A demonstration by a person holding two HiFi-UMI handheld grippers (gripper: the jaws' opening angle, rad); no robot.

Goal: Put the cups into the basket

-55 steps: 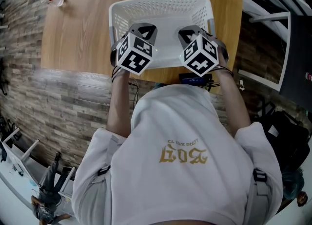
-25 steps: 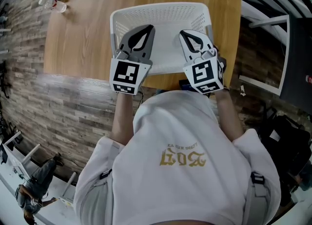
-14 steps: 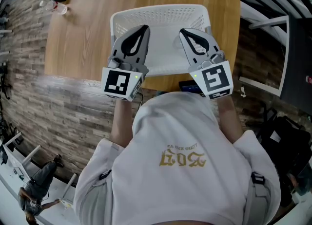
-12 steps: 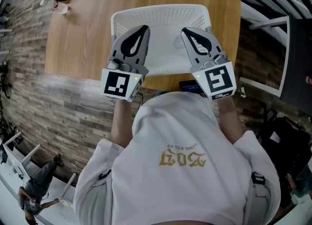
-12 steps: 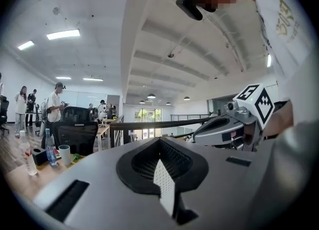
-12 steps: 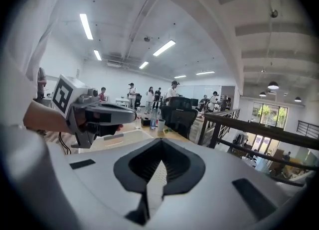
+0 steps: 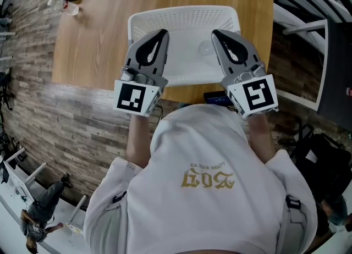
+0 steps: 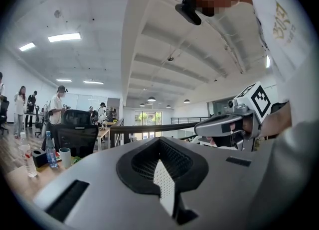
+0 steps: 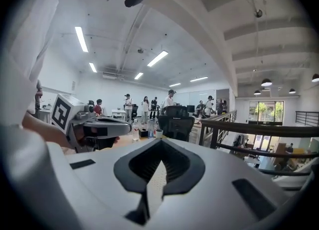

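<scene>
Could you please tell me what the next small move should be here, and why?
Probably swing the left gripper toward the white cup at the table's far left end, opening its fingers on the way. Both grippers hover over the basket with fingers together, holding nothing, and the right gripper is farther from that cup.

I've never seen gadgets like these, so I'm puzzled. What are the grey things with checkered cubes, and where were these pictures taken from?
They are grabbing tools. A person in a white shirt holds one in each hand. The left tool and the right tool are both shut and hold nothing. One picture comes from a camera on the person's head, looking down. The other two come from cameras riding on the tools. Under the tools, a white basket sits on a wooden table.
</scene>
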